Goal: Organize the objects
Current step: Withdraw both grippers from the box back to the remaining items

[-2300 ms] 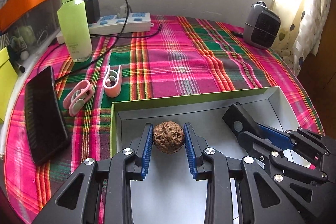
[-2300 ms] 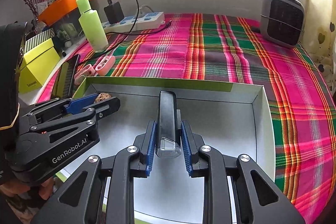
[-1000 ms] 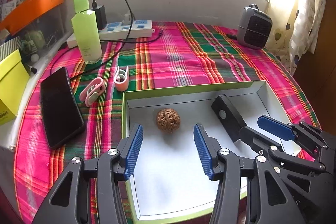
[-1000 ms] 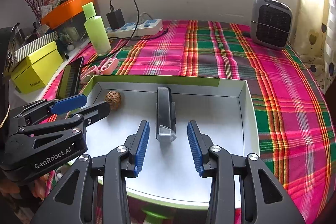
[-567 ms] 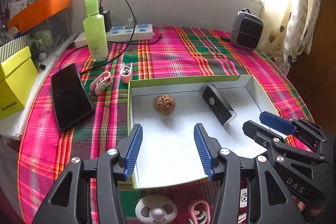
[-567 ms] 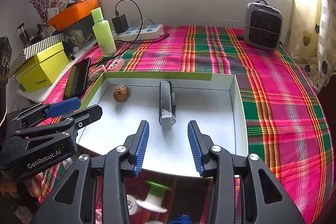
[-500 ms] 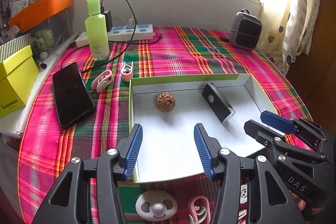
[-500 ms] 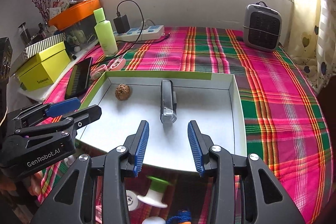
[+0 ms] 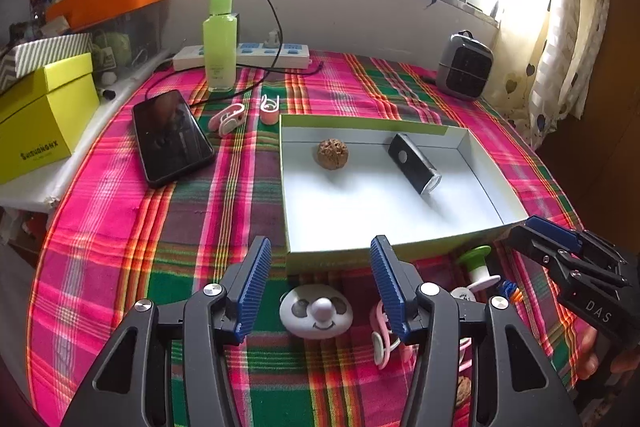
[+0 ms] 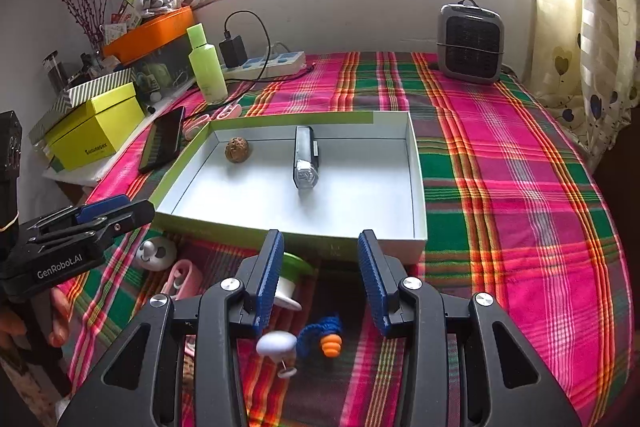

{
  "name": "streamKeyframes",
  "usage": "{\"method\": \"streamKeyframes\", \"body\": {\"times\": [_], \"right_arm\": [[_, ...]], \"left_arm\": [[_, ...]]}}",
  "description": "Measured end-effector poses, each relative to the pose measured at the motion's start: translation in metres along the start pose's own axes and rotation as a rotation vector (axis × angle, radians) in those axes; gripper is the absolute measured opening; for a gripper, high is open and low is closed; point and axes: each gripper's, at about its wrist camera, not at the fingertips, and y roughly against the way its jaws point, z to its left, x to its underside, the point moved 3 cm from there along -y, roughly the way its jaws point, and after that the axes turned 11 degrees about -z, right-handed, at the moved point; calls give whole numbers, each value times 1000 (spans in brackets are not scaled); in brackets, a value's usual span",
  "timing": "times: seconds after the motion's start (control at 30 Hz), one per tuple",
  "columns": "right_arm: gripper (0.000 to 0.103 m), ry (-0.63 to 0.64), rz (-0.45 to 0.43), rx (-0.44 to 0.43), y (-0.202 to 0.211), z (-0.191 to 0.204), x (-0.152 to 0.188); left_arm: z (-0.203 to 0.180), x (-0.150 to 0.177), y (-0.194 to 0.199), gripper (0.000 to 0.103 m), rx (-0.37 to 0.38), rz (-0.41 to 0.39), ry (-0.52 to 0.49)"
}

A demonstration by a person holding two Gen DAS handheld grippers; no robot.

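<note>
Left gripper point(image 9: 320, 281) with jaws apart and opening, nothing between the pads, hanging over the plaid cloth point(image 9: 120, 227) just short of the tray's near wall. Below it, on the cloth, a white face toy point(image 9: 316, 313), with a pink clip point(image 9: 380, 331) just to its right.

Far left, on a ledge beside the cloth: a yellow box point(image 9: 44, 115). Next across, a phone point(image 9: 172, 137) lying flat, dark screen up. Behind it a green bottle point(image 9: 219, 39) standing upright, in front of a power strip point(image 9: 244, 55). Two more pink clips point(image 9: 229, 117) between phone and tray.

Middle: tray point(image 9: 304, 259), white inside, green-rimmed. Inside, toward the far wall, a walnut point(image 9: 333, 155) at left and a black case point(image 9: 414, 163) at right, lying slantwise, well apart from each other.

In front of the tray's near wall, seen from the right wrist: a green-capped spool point(image 10: 290, 279), a white pin point(image 10: 276, 345) and an orange earplug point(image 10: 329, 345) on a blue cord.

Right gripper point(image 10: 320, 283) likewise parted, empty, poised above that spot. Far right, at the back: a small grey heater point(image 10: 470, 45).
</note>
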Motion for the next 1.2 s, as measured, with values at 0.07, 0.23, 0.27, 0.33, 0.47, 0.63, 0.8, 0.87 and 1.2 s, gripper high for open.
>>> {"method": "streamKeyframes", "body": {"times": [0.07,0.23,0.27,0.33,0.47,0.63,0.8,0.87,1.2], "right_arm": [[40,-1,2,6,5,-3,5],[40,-21,11,15,13,-10,16],[40,-23,14,13,14,-10,19],[40,-30,16,17,16,-12,23],[40,-38,34,15,17,-15,31],[40,-45,57,7,12,-14,37],[40,-50,79,-15,7,-11,41],[40,-54,88,-17,4,-11,43],[40,-11,109,15,-3,-9,49]], "left_arm": [[1,4,2,54,-4,3,2],[6,10,9,55,12,-3,30],[6,12,10,55,13,-2,27],[7,16,11,55,18,7,29],[8,25,9,55,23,28,35],[8,32,5,56,40,54,53],[8,34,1,56,43,66,59],[8,35,-1,56,49,71,60],[8,38,-10,56,44,92,59]]}}
